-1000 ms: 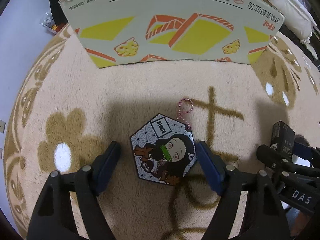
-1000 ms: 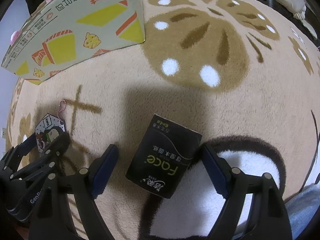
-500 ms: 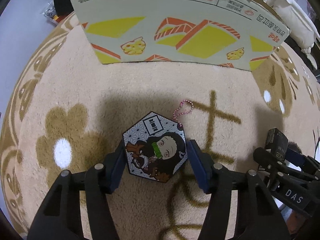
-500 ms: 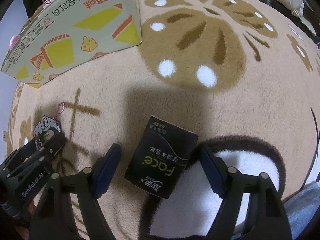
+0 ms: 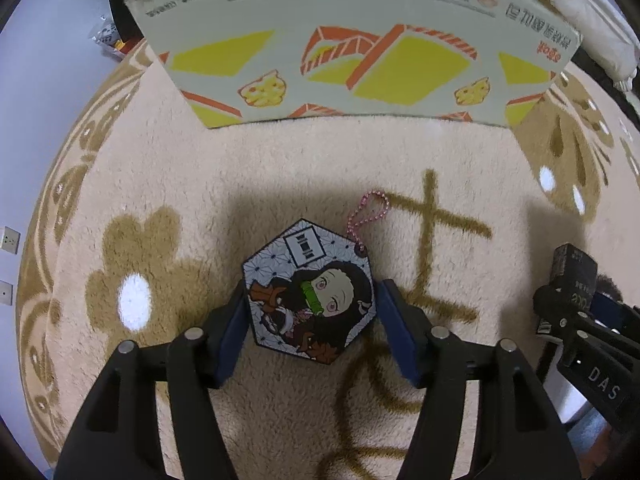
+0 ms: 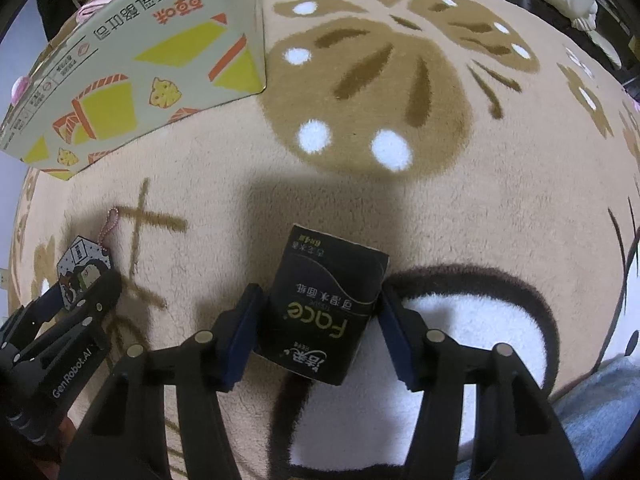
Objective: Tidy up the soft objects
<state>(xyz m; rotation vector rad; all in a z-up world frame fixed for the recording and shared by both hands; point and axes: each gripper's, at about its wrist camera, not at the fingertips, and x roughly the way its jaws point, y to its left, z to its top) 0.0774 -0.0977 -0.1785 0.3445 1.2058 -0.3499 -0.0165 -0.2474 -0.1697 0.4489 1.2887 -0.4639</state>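
A hexagonal rubber charm [image 5: 310, 292] with a cartoon figure and a pink bead chain [image 5: 368, 216] lies on the beige carpet. My left gripper [image 5: 312, 292] holds it from above with both blue pads on its side edges, and the jaws are opening slightly. A black tissue pack [image 6: 324, 308] lies between the jaws of my right gripper [image 6: 320, 296]. Those jaws are closing and both pads touch the pack's sides. Each gripper appears at the edge of the other's view, with the charm [image 6: 82, 264] and the pack [image 5: 572, 268] partly hidden.
A printed cardboard box [image 5: 360, 60] stands on the carpet beyond both objects, with something pink [image 6: 90, 10] showing at its top. White bedding [image 5: 592, 20] lies at the far right. A denim-clad leg [image 6: 592, 400] rests at the lower right. Wall sockets [image 5: 10, 240] sit left.
Both grippers have narrowed from wide open onto their objects: the left onto the charm, the right onto the tissue pack. The left view has shifted slightly.
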